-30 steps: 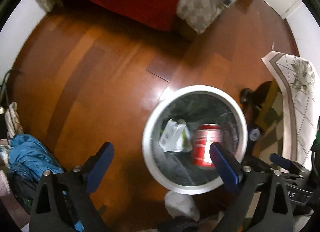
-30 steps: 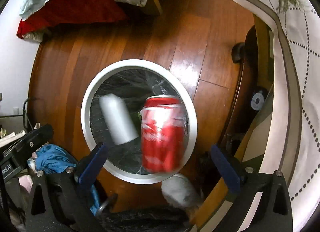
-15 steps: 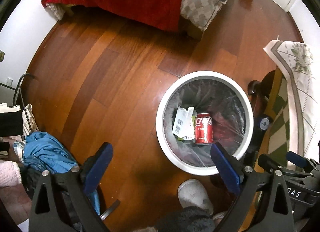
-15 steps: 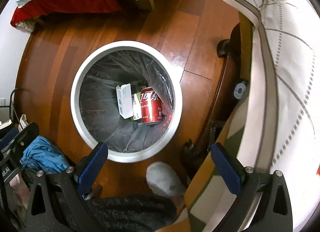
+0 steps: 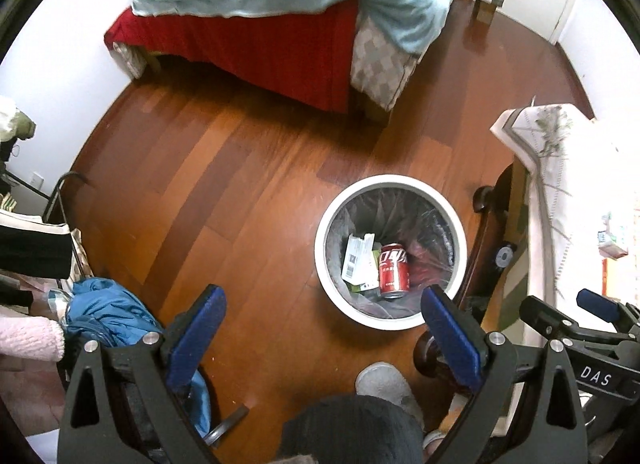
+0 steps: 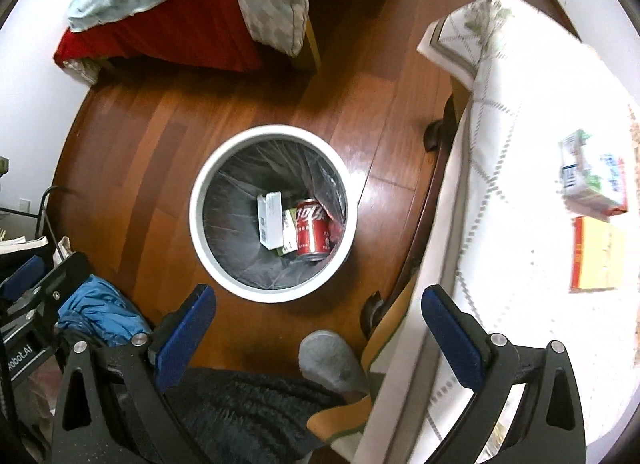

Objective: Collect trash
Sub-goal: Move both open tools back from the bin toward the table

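Left gripper (image 5: 322, 330): fingers spread wide, nothing between the blue pads (image 5: 196, 338). It is held high above the wooden floor (image 5: 192, 192), looking down.

Far left of the scene: a crumpled blue garment (image 5: 106, 314) lies on the floor beside a wire rack (image 5: 60, 200). At the top of both views stands a bed (image 5: 280, 36) with a red skirt and a light blue cover.

Centre: a white round trash bin (image 6: 200, 220) with a clear plastic liner stands on the floor between the bed and the table, and both grippers are well above it. Inside, at the bottom, a white carton (image 6: 269, 220) lies on the left and a red soda can (image 6: 312, 233) lies on its side just beside it on the right; a green-printed wrapper shows between and under them. In the left wrist view the can (image 5: 394, 272) sits just right of the carton (image 5: 357, 258).

Below the bin: a grey slipper (image 6: 332, 360) and a dark trouser leg (image 6: 248, 412) of the person.

Right gripper (image 6: 316, 330): fingers spread wide, nothing held. It also shows at the right edge of the left wrist view.

Right: a table covered by a white patterned tablecloth (image 6: 520, 144). On it lie a white-and-blue printed package (image 6: 592, 180) and, just below it, a yellow-and-red flat box (image 6: 596, 260), both overexposed and blurred.
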Demonstrator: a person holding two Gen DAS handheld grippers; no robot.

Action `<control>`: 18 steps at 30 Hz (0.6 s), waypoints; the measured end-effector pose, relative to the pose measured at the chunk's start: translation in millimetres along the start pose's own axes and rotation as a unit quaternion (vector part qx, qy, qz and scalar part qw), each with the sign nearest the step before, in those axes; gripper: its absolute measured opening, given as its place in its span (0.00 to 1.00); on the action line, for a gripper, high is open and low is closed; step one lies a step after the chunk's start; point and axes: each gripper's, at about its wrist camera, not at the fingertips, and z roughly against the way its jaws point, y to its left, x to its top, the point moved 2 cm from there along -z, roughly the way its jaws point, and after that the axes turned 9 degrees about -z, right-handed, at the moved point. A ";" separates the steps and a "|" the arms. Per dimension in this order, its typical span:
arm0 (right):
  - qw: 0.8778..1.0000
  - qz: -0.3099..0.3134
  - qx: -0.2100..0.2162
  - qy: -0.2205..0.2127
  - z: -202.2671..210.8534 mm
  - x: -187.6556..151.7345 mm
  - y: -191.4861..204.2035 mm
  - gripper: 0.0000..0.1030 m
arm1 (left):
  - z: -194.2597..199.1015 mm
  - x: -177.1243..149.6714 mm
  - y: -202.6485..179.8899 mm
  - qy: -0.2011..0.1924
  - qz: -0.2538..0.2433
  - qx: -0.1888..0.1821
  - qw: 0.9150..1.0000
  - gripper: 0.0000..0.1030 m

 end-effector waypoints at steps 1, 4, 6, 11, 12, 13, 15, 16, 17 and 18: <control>1.000 0.001 0.002 -0.006 7.8 -2.0 -0.5 1.00 | 9.8 -2.1 -1.1 -0.007 -0.002 0.001 1.000 0.97; 1.000 0.006 0.011 -0.029 36.5 -10.2 -4.3 1.00 | 33.1 -5.7 -3.9 -0.023 -0.005 0.000 1.000 0.97; 0.999 0.008 0.018 -0.041 54.8 -14.6 -6.4 1.00 | 48.3 -7.8 -6.9 -0.034 -0.006 -0.002 0.999 0.97; 0.996 0.004 0.043 -0.075 102.3 -26.9 -15.9 1.00 | 90.9 -12.6 -16.5 -0.069 -0.014 -0.002 0.998 0.97; 0.995 0.002 0.050 -0.082 111.1 -29.5 -18.3 1.00 | 99.2 -13.5 -19.3 -0.075 -0.015 0.001 0.997 0.97; 0.994 -0.001 0.059 -0.089 121.6 -32.5 -21.8 1.00 | 104.9 -14.6 -21.6 -0.079 -0.014 0.003 0.997 0.97; 0.992 -0.012 0.074 -0.100 137.9 -37.7 -30.6 1.00 | 119.2 -16.0 -29.2 -0.088 -0.016 0.008 0.996 0.97; 0.991 -0.023 0.089 -0.102 147.0 -42.1 -38.6 1.00 | 125.9 -16.9 -35.5 -0.094 -0.018 0.008 0.995 0.97; 0.989 -0.033 0.103 -0.103 154.1 -45.4 -47.0 1.00 | 129.4 -18.1 -40.3 -0.098 -0.018 0.006 0.995 0.97; 0.987 -0.047 0.113 -0.105 162.1 -49.8 -60.0 1.00 | 135.1 -18.5 -51.5 -0.107 -0.020 -0.001 0.994 0.97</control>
